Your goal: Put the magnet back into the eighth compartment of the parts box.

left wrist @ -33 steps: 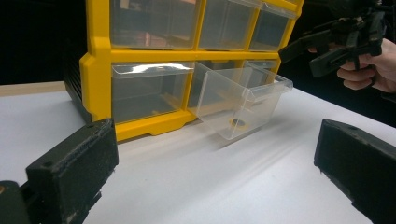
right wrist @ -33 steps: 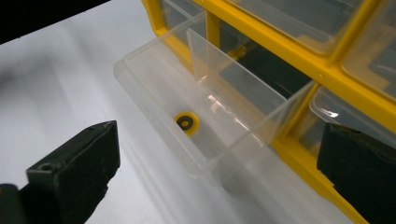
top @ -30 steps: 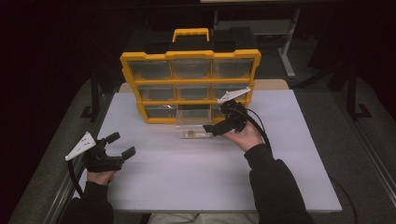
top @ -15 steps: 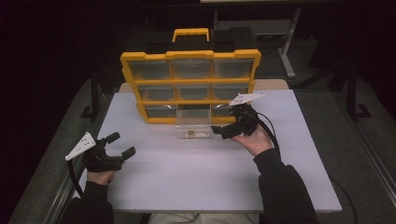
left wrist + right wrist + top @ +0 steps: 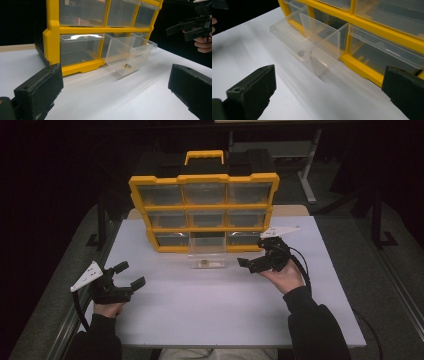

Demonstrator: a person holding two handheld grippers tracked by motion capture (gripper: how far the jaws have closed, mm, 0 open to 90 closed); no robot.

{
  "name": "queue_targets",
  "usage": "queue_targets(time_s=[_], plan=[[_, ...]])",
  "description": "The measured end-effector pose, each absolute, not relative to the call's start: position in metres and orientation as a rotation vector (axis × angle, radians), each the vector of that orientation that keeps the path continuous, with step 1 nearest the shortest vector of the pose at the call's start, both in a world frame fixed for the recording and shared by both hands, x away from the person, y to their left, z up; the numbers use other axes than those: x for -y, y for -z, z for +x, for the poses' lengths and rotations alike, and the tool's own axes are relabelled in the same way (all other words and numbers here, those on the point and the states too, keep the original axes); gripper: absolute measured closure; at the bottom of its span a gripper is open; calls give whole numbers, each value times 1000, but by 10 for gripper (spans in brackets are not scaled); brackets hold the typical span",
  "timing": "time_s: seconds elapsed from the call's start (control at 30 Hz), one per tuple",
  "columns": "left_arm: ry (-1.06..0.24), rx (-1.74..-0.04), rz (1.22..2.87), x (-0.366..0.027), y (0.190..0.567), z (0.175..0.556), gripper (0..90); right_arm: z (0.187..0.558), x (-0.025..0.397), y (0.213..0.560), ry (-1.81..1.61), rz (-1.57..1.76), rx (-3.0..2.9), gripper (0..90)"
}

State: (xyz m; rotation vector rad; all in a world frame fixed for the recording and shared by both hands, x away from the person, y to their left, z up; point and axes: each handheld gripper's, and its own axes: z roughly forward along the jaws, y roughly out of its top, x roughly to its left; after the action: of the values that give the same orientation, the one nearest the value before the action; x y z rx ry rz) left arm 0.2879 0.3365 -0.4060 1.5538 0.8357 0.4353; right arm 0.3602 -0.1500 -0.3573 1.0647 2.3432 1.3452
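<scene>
Near left of the white table (image 5: pixel 210 310), the left gripper (image 5: pixel 126 276) rests low in the person's hand, forearm coming straight in from the near edge — jaws spread wide, holding nothing. Centre, far side: yellow drawer cabinet (image 5: pixel 205 179), its bottom middle clear drawer (image 5: pixel 206 260) pulled out onto the table, a small round object (image 5: pixel 203 265) inside. Just right of the drawer, apart from it, the right gripper (image 5: pixel 248 265) points left, cradled on an upturned palm, wrist bent — jaws released, empty.
</scene>
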Motion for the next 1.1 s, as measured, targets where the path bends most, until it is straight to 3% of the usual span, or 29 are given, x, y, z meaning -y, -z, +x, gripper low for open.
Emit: queue_targets(time_s=[1.1], plan=[[-437, -831, 1562, -337, 406, 288, 0, 320, 209, 384, -1456, 1145, -2166, 0]])
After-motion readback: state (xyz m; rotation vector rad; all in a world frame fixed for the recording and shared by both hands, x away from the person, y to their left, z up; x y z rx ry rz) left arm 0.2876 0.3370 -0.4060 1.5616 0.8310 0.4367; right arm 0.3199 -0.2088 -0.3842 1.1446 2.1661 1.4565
